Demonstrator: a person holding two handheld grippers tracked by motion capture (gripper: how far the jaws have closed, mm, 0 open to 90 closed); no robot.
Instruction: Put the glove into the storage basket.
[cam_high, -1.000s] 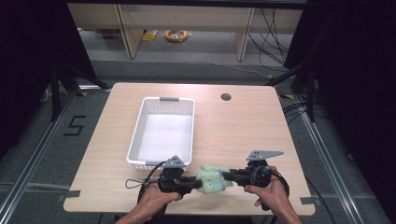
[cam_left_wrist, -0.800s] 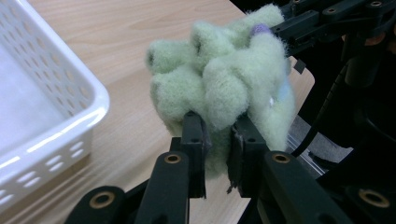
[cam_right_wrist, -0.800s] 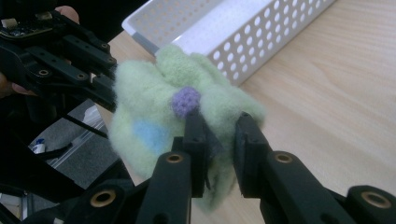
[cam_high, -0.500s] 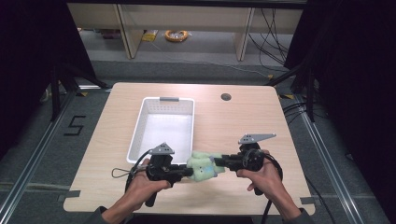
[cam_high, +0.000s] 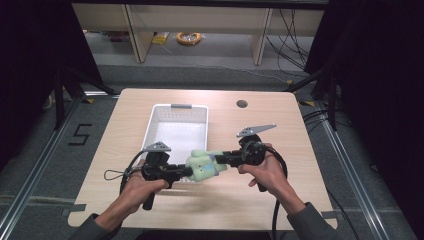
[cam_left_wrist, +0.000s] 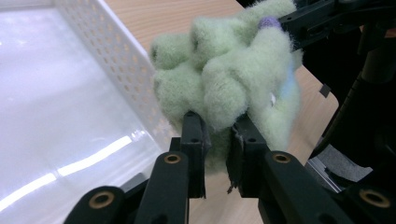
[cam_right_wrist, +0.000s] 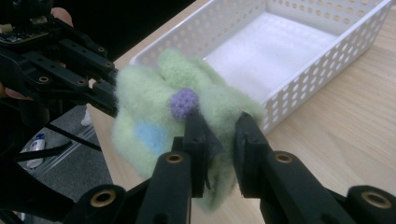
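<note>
On the wooden table (cam_high: 300, 130), both the left gripper (cam_left_wrist: 215, 135) and the right gripper (cam_right_wrist: 219, 133) pinch the green fuzzy glove (cam_high: 202, 165); lifting it evenly over the near rim of the white basket (cam_high: 170, 112) would likely suit.

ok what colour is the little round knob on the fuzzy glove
Purple, on the pale green glove; the knob shows best in the right gripper view.

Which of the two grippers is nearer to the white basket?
The left gripper: it holds the green plush toy just at the white basket; the right gripper is farther off.
</note>
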